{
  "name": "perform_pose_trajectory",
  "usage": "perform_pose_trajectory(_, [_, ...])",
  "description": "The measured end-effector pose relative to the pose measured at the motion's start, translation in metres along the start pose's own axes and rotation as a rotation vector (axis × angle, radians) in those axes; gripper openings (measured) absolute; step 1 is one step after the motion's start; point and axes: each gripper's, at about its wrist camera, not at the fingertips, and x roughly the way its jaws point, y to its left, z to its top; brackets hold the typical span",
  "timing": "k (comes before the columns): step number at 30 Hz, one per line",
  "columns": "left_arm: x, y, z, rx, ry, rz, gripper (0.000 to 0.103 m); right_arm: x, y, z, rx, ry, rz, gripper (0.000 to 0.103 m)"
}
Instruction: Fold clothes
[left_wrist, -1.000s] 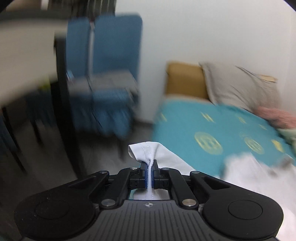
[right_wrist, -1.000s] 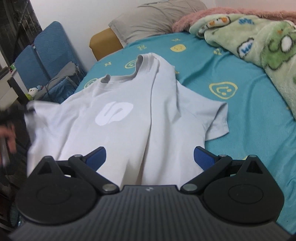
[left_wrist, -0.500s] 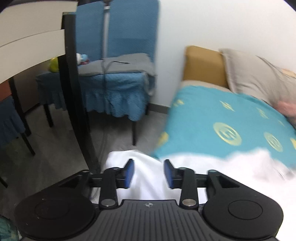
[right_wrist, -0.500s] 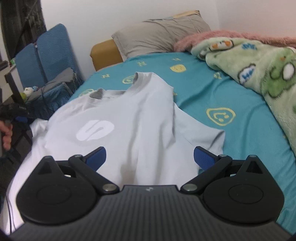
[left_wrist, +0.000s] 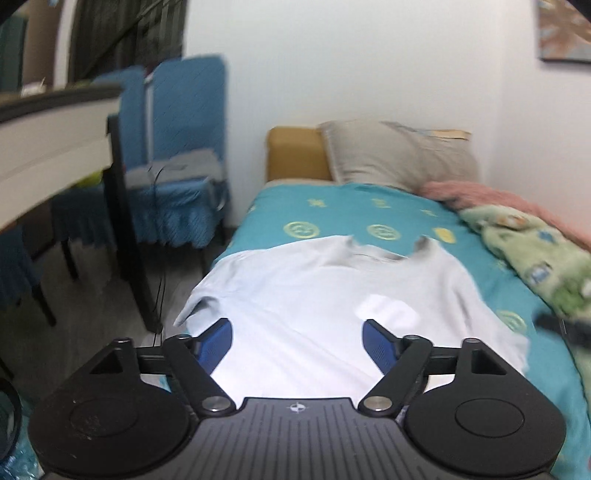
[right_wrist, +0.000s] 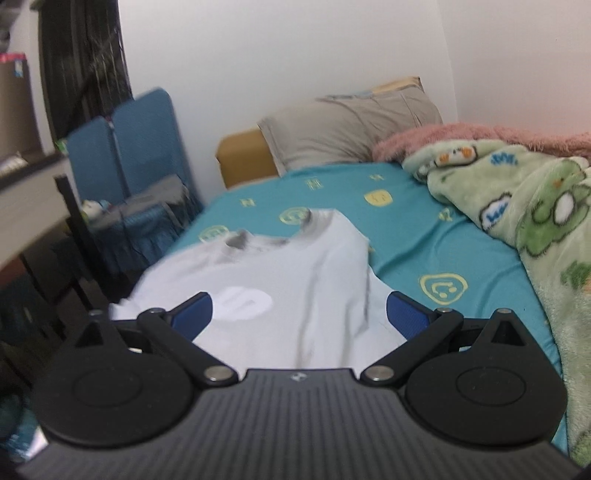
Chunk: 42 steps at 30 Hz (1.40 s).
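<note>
One white T-shirt (left_wrist: 317, 314) lies spread out on the teal bed sheet (left_wrist: 332, 210), front side up, with its neck toward the pillow (left_wrist: 399, 155). One sleeve (left_wrist: 199, 306) hangs a little over the side of the bed by the table leg (left_wrist: 129, 240). The folding looks like it has not begun yet.

The left gripper (left_wrist: 297, 336) has just been opening. Its jaws now stand wide apart over the shirt and hold nothing. The right gripper (right_wrist: 299, 310) is wide too, with nothing in it, and only the shirt lies below.

Some things could go wrong from here. The hanging sleeve could pull that side of the shirt down off the bed if it gets bumped. A crease (right_wrist: 310, 317) runs down the cloth, and folding over it would leave a lumpy fold. The green blanket (right_wrist: 517, 206) is near, so a wide swing could catch it.
</note>
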Motion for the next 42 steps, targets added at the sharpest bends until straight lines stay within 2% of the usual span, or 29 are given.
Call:
perform_pose_trajectory(4, [-0.028,-0.016,-0.012,-0.010,0.022,-0.025,0.081,-0.031,0.002,0.008,0.025,-0.017,0.011,0.102])
perform_pose_trajectory(10, [-0.055,-0.020,0.005,-0.085,0.033,-0.021,0.081,-0.053,-0.006,0.018,0.170,0.021,0.025,0.102])
perform_pose_trajectory(15, [-0.064,-0.023,0.021,-0.100,-0.029,-0.030,0.082,-0.058,-0.004,0.021,0.158,0.001,0.001,0.102])
perform_pose_trajectory(17, [-0.064,-0.026,0.013,-0.075,-0.053,-0.017,0.082,-0.057,-0.005,0.017,0.148,-0.002,0.000,0.102])
perform_pose_trajectory(19, [-0.059,-0.023,0.003,-0.086,-0.034,-0.016,0.082,-0.054,-0.010,0.012,0.158,0.000,0.005,0.102])
perform_pose_trajectory(21, [-0.049,-0.018,-0.007,-0.111,0.003,-0.018,0.082,-0.046,-0.018,0.007,0.187,0.008,0.016,0.102])
perform_pose_trajectory(25, [-0.028,-0.011,-0.021,-0.086,0.044,-0.003,0.082,-0.018,-0.040,-0.003,0.272,0.040,0.045,0.102])
perform_pose_trajectory(33, [0.011,-0.005,-0.036,-0.108,0.119,-0.017,0.082,0.054,-0.112,-0.009,0.404,0.027,-0.049,0.101])
perform_pose_trajectory(35, [0.018,-0.007,-0.036,-0.113,0.124,-0.023,0.082,0.070,-0.135,-0.017,0.487,0.019,-0.057,0.101])
perform_pose_trajectory(36, [0.022,-0.007,-0.036,-0.112,0.126,-0.026,0.082,0.079,-0.145,-0.023,0.541,0.024,-0.061,0.098])
perform_pose_trajectory(39, [0.033,-0.012,-0.039,-0.090,0.124,-0.033,0.082,0.100,-0.167,-0.037,0.653,0.051,-0.092,0.080])
perform_pose_trajectory(42, [0.046,-0.014,-0.041,-0.076,0.130,-0.026,0.082,0.118,-0.169,-0.044,0.628,0.084,-0.143,0.080])
